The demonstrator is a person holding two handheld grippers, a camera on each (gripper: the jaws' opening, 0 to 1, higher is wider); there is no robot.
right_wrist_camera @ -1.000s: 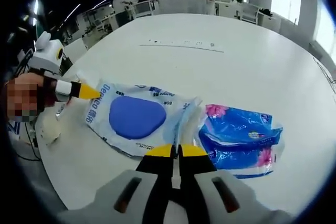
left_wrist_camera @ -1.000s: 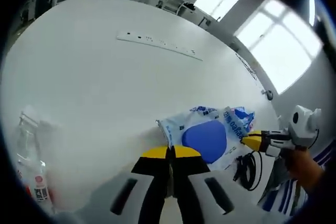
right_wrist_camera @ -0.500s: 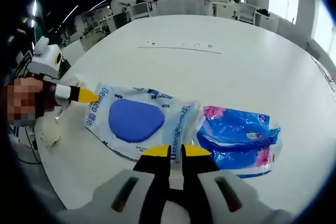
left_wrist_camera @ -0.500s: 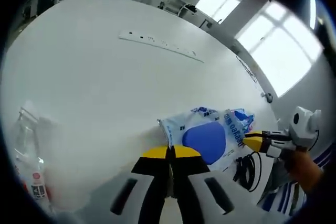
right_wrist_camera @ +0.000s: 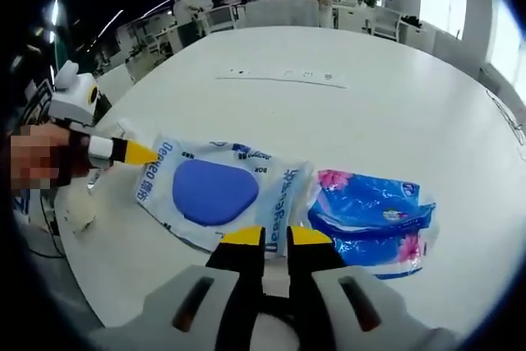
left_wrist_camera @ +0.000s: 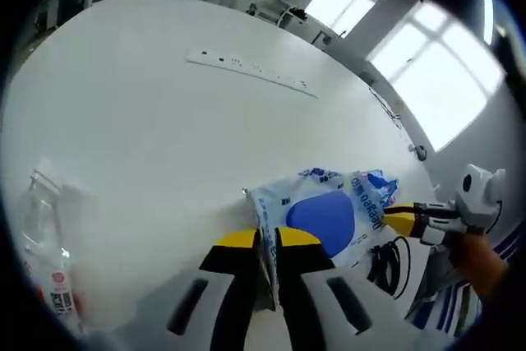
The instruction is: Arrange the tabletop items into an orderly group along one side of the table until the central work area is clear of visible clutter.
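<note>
A white wipes pack with a blue oval lid [left_wrist_camera: 322, 215] [right_wrist_camera: 215, 191] lies flat near the edge of the white table [left_wrist_camera: 148, 137]. Beside it rests a blue tissue pack with pink flowers [right_wrist_camera: 374, 219] [left_wrist_camera: 380, 178]. My left gripper [left_wrist_camera: 268, 240] has its jaws a little apart, with the wipes pack's edge lying in the gap. My right gripper [right_wrist_camera: 276, 237] is also narrowly open over the opposite edge of that pack. The right gripper [left_wrist_camera: 401, 220] comes into the left gripper view at the pack's far end, and the left gripper [right_wrist_camera: 136, 153] into the right gripper view.
A clear plastic bottle [left_wrist_camera: 45, 252] stands at the left. A black cable [left_wrist_camera: 385, 265] coils by the table edge. A white power strip [left_wrist_camera: 246, 70] [right_wrist_camera: 283, 76] lies further across the table. Something pale and crumpled [right_wrist_camera: 78, 203] sits at the near edge. Desks and people fill the background.
Both grippers' jaws, pressed together on the wipes pack's edges a second ago, have parted slightly. The packs have stayed where they were.
</note>
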